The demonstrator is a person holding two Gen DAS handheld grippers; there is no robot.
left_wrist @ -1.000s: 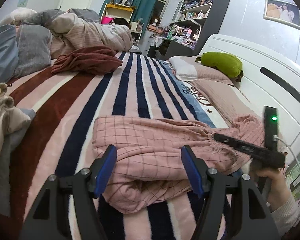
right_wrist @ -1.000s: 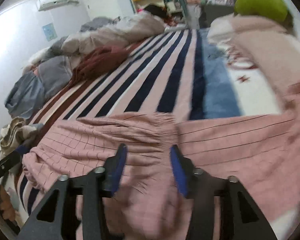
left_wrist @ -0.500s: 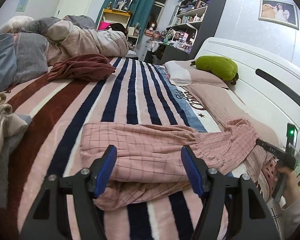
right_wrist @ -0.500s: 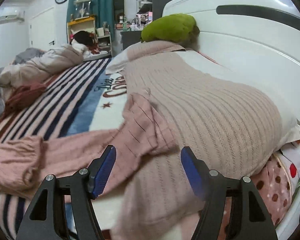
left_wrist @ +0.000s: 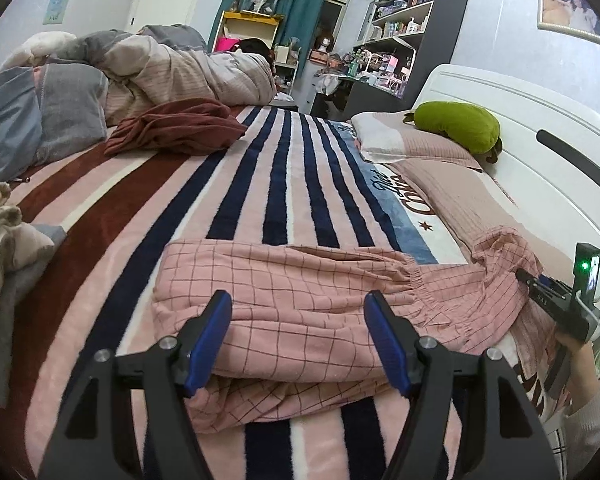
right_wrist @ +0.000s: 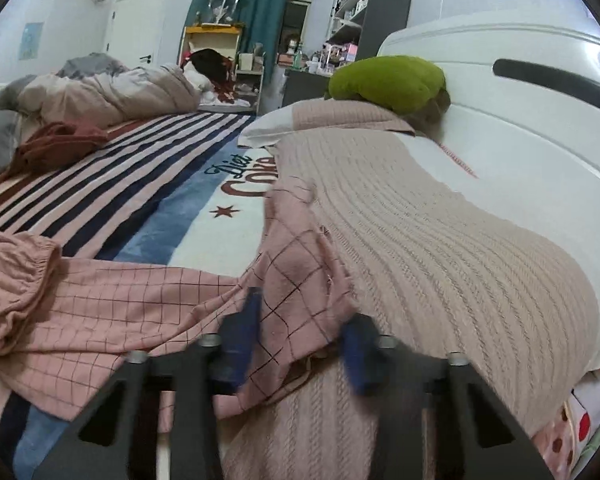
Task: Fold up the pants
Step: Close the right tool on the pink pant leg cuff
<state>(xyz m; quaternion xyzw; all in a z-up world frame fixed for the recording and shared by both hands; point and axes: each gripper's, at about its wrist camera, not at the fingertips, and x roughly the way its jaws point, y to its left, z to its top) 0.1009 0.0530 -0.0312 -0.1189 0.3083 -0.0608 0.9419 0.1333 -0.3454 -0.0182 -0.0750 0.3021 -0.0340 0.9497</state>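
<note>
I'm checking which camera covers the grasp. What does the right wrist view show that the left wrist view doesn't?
Only the right wrist view: the right gripper closing its blurred blue fingers around the pants leg end draped on the knitted pillow; whether the pads press yet is unclear.

Only the left wrist view: the left gripper open above the folded part of the pants, and the hand carrying the other gripper.

Both: the pink checked pants, striped blanket, green plush and white headboard.
</note>
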